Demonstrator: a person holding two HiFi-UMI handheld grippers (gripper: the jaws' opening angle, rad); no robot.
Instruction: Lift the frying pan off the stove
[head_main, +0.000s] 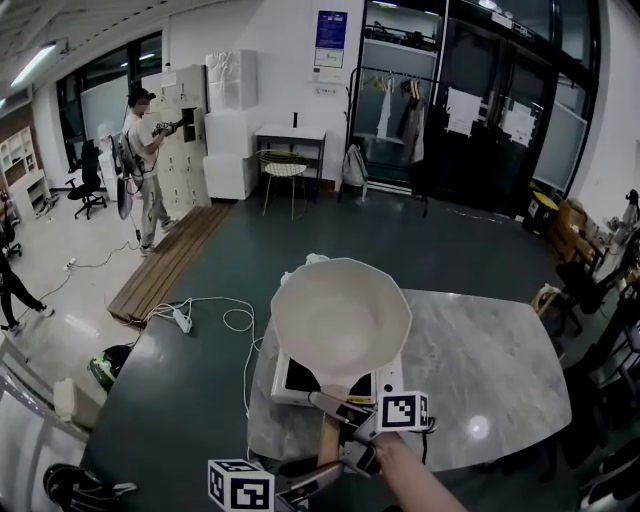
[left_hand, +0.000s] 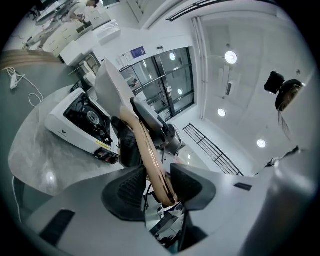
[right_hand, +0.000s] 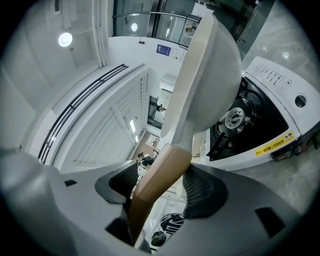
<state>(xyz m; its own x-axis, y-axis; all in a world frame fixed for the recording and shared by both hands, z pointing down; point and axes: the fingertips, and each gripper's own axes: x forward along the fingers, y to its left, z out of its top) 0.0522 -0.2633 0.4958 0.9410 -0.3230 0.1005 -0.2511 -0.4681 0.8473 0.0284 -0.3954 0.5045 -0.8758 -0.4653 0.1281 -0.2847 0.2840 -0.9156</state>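
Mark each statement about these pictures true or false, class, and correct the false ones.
1. The left claw and the right claw both clamp the wooden handle of the pan. True.
2. The pan is black. False: it is white.
3. The pan has nothing in it. True.
4. The pan sits flat on the stove. False: it hangs clear above the burner.
5. The stove stands on a marble table. True.
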